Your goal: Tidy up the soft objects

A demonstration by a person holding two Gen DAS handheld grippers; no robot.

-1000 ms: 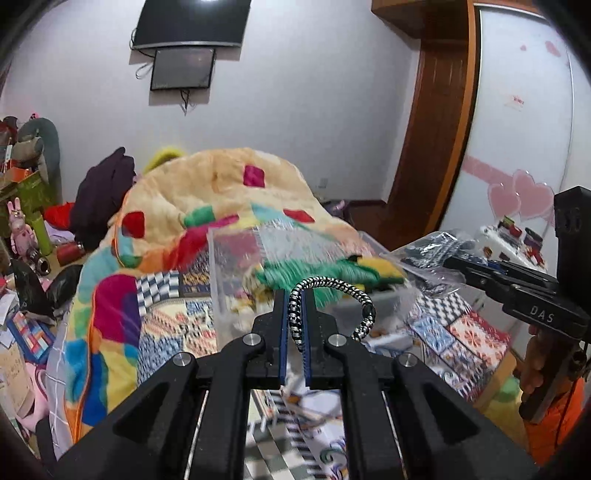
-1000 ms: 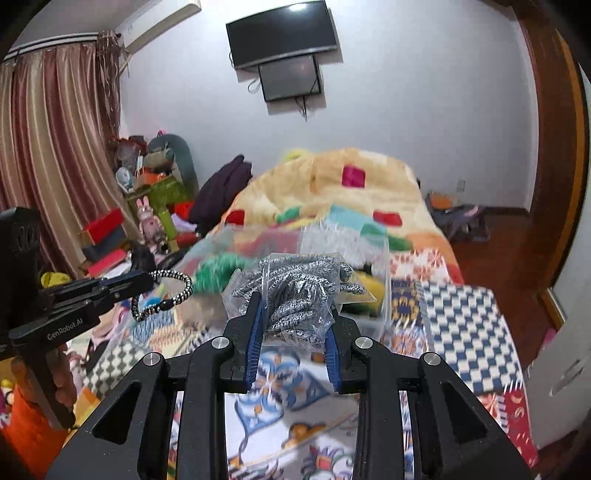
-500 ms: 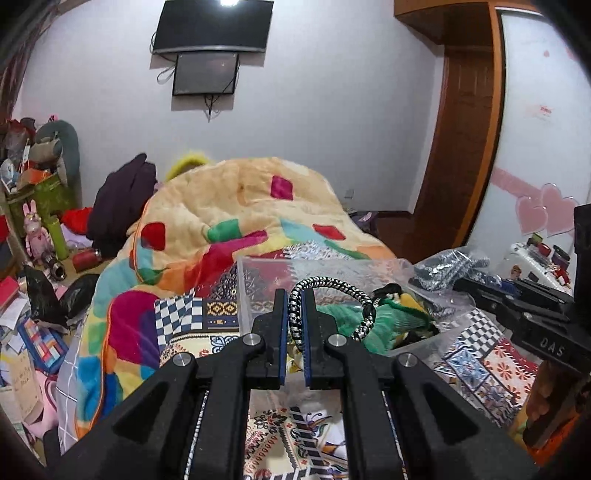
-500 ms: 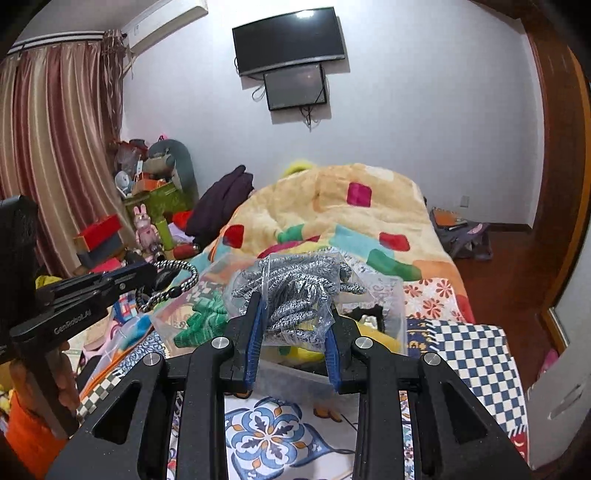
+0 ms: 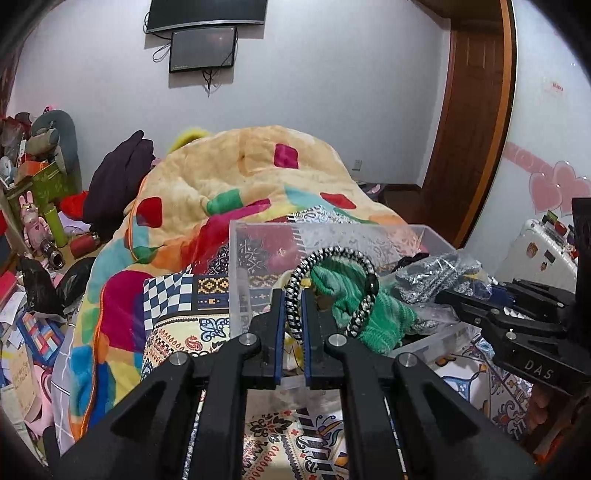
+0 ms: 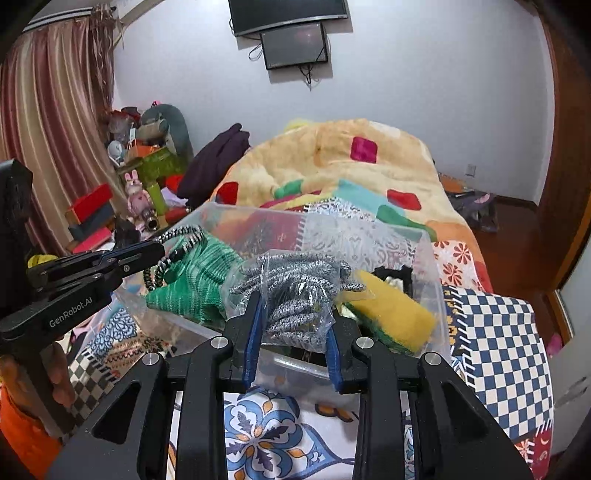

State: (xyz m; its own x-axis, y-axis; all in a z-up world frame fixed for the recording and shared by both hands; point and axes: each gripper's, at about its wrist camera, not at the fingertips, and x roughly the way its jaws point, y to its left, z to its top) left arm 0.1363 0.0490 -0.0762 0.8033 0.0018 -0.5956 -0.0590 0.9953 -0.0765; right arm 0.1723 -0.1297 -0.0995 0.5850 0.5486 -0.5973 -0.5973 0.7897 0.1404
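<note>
My left gripper [image 5: 294, 310] is shut on a black-and-white braided cord loop [image 5: 334, 256], held over the near edge of a clear plastic bin [image 5: 236, 258] on the bed. My right gripper [image 6: 293, 317] is shut on a clear bag of grey knit cord [image 6: 295, 291], also over the bin [image 6: 432, 266]. The bin holds a green knit piece [image 6: 195, 273] and a yellow plush item [image 6: 391, 310]. The left gripper [image 6: 153, 253] shows in the right wrist view, and the right gripper [image 5: 452, 295] in the left wrist view.
The bin sits on a patterned bedsheet [image 6: 495, 350] in front of a heaped colourful blanket [image 5: 229, 184]. Cluttered toys and boxes [image 6: 140, 173] stand on the left. A wooden door [image 5: 469, 122] is at the right, a TV [image 6: 288, 14] on the far wall.
Both grippers have moved forward and down toward the bin, which now looms larger beneath the cord loop and the bag. Both grips are unchanged.
</note>
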